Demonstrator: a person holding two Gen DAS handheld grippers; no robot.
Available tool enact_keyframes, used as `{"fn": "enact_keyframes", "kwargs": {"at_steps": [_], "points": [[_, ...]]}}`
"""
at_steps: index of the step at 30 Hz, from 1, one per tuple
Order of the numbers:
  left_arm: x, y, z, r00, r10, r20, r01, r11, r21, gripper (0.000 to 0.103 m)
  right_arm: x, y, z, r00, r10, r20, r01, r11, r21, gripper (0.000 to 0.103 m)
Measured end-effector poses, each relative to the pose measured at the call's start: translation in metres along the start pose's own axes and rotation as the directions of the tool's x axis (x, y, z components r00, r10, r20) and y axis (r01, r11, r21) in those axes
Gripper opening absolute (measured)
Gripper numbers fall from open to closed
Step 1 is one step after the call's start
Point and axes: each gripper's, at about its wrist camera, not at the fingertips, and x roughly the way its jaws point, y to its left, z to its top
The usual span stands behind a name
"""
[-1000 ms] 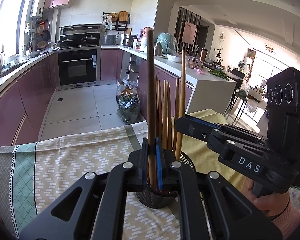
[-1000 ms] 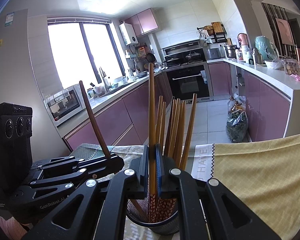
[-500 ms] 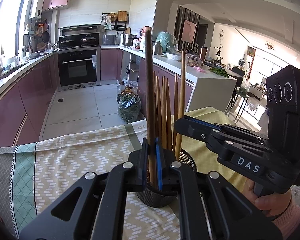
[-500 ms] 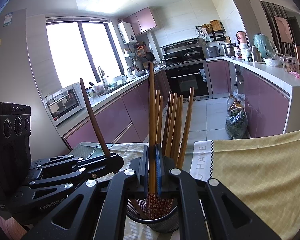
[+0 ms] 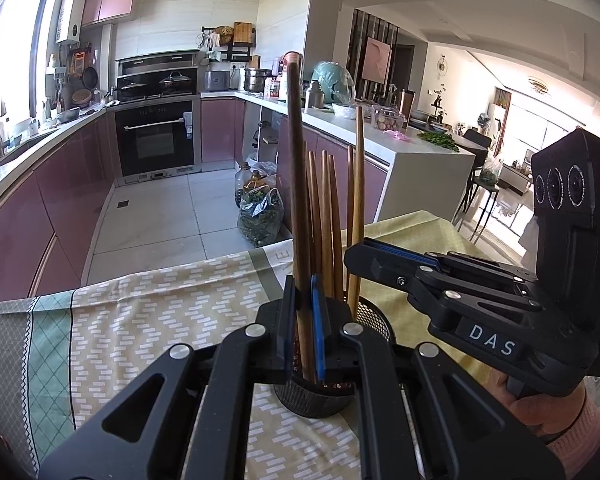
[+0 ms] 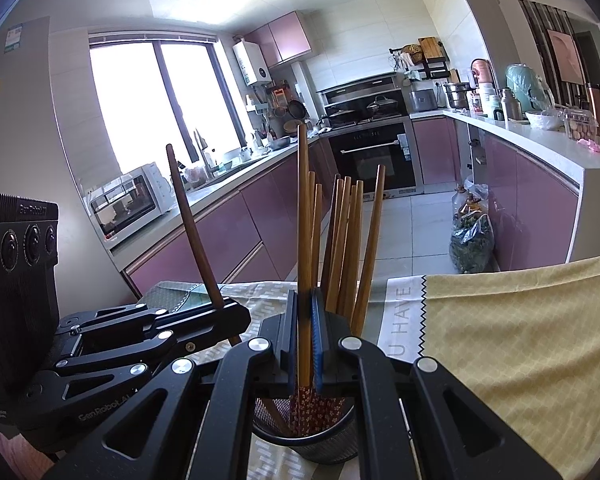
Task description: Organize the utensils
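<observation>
Above the black mesh holder (image 5: 324,392), both grippers meet from opposite sides, each clamped on one chopstick. The holder stands on the cloth-covered surface (image 5: 148,320), on a yellow patterned tablecloth with a green band toward its left edge. A bundle of light wooden chopsticks (image 5: 328,232) stands upright in the holder, their tops fanning slightly apart.

The left gripper (image 5: 302,340) has its fingers pressed together on a dark brown chopstick (image 5: 296,184), which rises tall and nearly upright just left of the bundle; its lower end runs down between the blue pads toward the holder's mouth, though whether the tip reaches the bottom is hard to tell behind the fingers. In the right wrist view the same dark stick (image 6: 192,232) leans left of the holder, above the left gripper's black body.

The right gripper (image 6: 305,344) has its fingers closed on a lighter brown chopstick (image 6: 304,220) that stands straight above the holder (image 6: 312,440); below the pads its red, flower-patterned end (image 6: 300,408) dips inside the holder's rim among the other patterned ends. From the left wrist view, the right gripper (image 5: 360,256) reaches in from the right of the holder, gripped by a hand (image 5: 540,404) in a pink sleeve.

Behind the holder lies a kitchen with purple cabinets and a black oven (image 5: 156,140).
</observation>
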Motion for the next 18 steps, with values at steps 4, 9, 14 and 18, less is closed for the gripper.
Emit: {"fn": "enact_keyframes", "kwargs": {"at_steps": [4, 9, 14, 18], "points": [[0.006, 0.001, 0.000, 1.000, 0.003, -0.010, -0.003, 1.000, -0.003, 0.008, 0.001, -0.002, 0.000, 1.000, -0.003, -0.003, 0.003, 1.000, 0.001, 0.006], [0.009, 0.002, 0.001, 1.000, 0.003, -0.014, -0.003, 1.000, 0.001, 0.008, 0.003, -0.003, 0.000, 1.000, -0.009, -0.008, 0.009, 1.000, 0.005, 0.006], [0.017, 0.004, 0.001, 0.999, 0.000, -0.036, 0.000, 1.000, -0.006, 0.009, 0.006, -0.005, 0.000, 1.000, -0.009, -0.018, 0.009, 1.000, 0.014, 0.006], [0.021, 0.006, 0.001, 0.999, -0.004, -0.044, 0.004, 1.000, -0.008, 0.009, 0.008, -0.005, 0.001, 1.000, -0.010, -0.021, 0.011, 1.000, 0.012, 0.006]]}}
